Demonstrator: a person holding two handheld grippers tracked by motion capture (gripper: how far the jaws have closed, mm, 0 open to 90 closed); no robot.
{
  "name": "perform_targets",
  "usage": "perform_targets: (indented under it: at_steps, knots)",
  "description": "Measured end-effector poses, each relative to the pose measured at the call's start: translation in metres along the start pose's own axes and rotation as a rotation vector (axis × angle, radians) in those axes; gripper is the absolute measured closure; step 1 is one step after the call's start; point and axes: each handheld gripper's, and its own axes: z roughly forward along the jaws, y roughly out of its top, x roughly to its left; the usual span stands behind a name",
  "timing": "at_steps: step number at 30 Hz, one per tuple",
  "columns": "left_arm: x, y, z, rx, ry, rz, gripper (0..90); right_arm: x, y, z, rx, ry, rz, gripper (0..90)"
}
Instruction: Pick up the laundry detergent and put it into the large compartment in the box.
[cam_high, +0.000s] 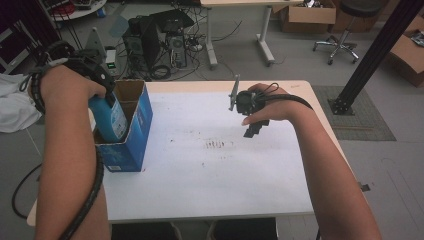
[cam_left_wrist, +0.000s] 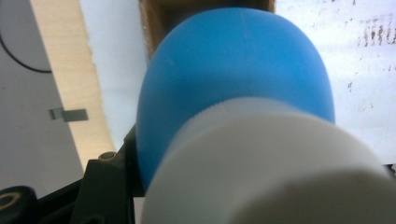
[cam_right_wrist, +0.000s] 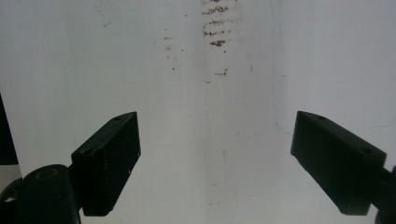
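The left gripper (cam_high: 102, 82) has its jaws closed on the neck of a blue bottle (cam_high: 111, 117), just under the white cap (cam_left_wrist: 275, 163). The bottle hangs tilted, its lower half inside the open top of a blue cardboard box (cam_high: 137, 130) that stands upright near the left edge of the counter (cam_high: 225, 175). The bottle sits in the near part of the box's opening, close to the left wall; whether it touches the box cannot be told.

The left gripper view looks down along the bottle: the cap and the rounded blue shoulder crowd the foreground, and beyond them shows the brown inner wall of the box (cam_left_wrist: 154, 28), a detail the high view gives less plainly. The high view gives the pale label on the bottle's side.

The right gripper (cam_high: 255, 127) hovers over the middle-right of the counter, well apart from the box. In the right gripper view its jaws stand wide open with nothing between them, above bare white surface marked by a patch of brown specks (cam_right_wrist: 215, 28).

Open counter stretches from the box's right side to the right gripper and toward the near edge. The box stands close to the counter's left edge, with floor beyond it.
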Motion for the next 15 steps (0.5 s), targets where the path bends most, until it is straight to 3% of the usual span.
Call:
perform_targets:
  at_steps: [5,15]
  knots:
    - [-0.001,0.003,0.020,0.023,-0.006,0.003,41.0,0.000,0.001,0.001,-0.003,-0.001,-0.004,15.8]
    - [-0.004,0.005,0.051,0.016,0.000,-0.001,40.9,0.001,0.003,0.002,-0.005,-0.004,-0.010,15.8]
